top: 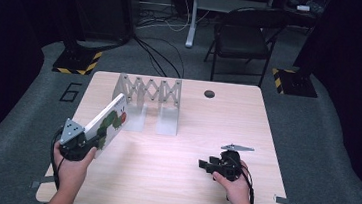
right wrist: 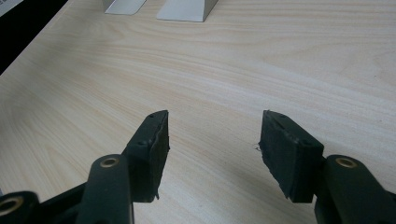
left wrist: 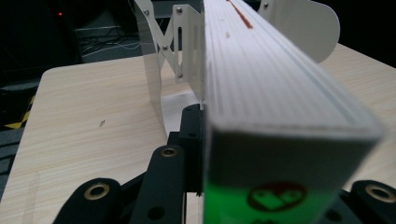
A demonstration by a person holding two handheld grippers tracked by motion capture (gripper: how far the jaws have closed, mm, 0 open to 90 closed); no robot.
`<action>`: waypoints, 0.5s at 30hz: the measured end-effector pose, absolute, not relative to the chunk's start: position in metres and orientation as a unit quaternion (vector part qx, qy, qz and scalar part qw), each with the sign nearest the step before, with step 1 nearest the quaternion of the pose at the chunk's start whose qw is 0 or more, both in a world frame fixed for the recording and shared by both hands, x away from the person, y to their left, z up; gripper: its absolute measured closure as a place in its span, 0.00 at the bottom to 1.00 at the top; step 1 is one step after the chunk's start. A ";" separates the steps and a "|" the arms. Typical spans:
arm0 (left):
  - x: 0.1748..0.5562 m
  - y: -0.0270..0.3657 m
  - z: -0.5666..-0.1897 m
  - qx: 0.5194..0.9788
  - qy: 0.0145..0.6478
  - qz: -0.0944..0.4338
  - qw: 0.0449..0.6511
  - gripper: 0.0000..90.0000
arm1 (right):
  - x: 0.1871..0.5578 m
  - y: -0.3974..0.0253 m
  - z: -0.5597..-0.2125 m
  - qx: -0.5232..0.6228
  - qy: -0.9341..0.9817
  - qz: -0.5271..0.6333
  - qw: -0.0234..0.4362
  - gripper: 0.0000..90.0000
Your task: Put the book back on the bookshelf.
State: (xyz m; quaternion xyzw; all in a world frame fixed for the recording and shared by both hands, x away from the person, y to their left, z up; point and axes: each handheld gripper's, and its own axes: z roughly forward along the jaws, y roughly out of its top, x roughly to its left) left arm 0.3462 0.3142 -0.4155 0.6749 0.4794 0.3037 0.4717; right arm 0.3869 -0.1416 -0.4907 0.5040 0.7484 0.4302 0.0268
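Note:
A thick white board book [top: 110, 119] with a green and red picture on its cover is held tilted above the table's left side, my left gripper [top: 96, 138] shut on its lower end. In the left gripper view the book's page edges [left wrist: 271, 79] run away from the camera toward a white accordion rack [left wrist: 173, 46]. That rack [top: 150, 95] stands upright at the back middle of the table, just beyond the book's far end. My right gripper [top: 205, 163] hovers low over the right front of the table, open [right wrist: 212, 140], with bare wood between its jaws.
The light wooden table [top: 227, 121] has a small dark round hole [top: 209, 93] near its back edge. Behind it stands a black folding chair [top: 243, 37]. Cables lie on the grey floor, and yellow-black striped bases [top: 78, 62] sit at both back corners.

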 end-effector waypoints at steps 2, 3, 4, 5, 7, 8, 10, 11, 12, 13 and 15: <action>0.350 0.314 -0.415 0.669 0.485 0.306 0.473 0.84 | 0.387 -0.142 -0.491 0.505 0.748 0.430 0.026 0.47; 0.351 0.314 -0.414 0.668 0.488 0.306 0.472 0.84 | 0.387 -0.142 -0.491 0.505 0.748 0.430 0.026 0.47; 0.353 0.313 -0.414 0.666 0.490 0.307 0.471 0.84 | 0.387 -0.142 -0.491 0.504 0.748 0.430 0.026 0.47; 0.355 0.313 -0.414 0.665 0.492 0.308 0.470 0.84 | 0.387 -0.142 -0.491 0.504 0.748 0.430 0.026 0.47; 0.359 0.313 -0.413 0.661 0.497 0.310 0.469 0.84 | 0.387 -0.142 -0.490 0.504 0.749 0.430 0.026 0.47; 0.361 0.313 -0.412 0.661 0.498 0.310 0.467 0.84 | 0.387 -0.142 -0.490 0.503 0.749 0.430 0.026 0.47; 0.366 0.312 -0.412 0.658 0.500 0.314 0.466 0.84 | 0.387 -0.142 -0.490 0.504 0.748 0.431 0.026 0.47; 0.368 0.311 -0.411 0.658 0.502 0.315 0.464 0.84 | 0.387 -0.142 -0.490 0.504 0.748 0.430 0.025 0.47; 0.370 0.311 -0.411 0.657 0.503 0.317 0.464 0.84 | 0.387 -0.142 -0.490 0.503 0.749 0.431 0.026 0.47; 0.372 0.310 -0.410 0.657 0.504 0.317 0.462 0.84 | 0.387 -0.142 -0.490 0.503 0.749 0.431 0.026 0.47; 0.376 0.309 -0.410 0.654 0.508 0.318 0.462 0.84 | 0.387 -0.142 -0.490 0.503 0.748 0.431 0.026 0.47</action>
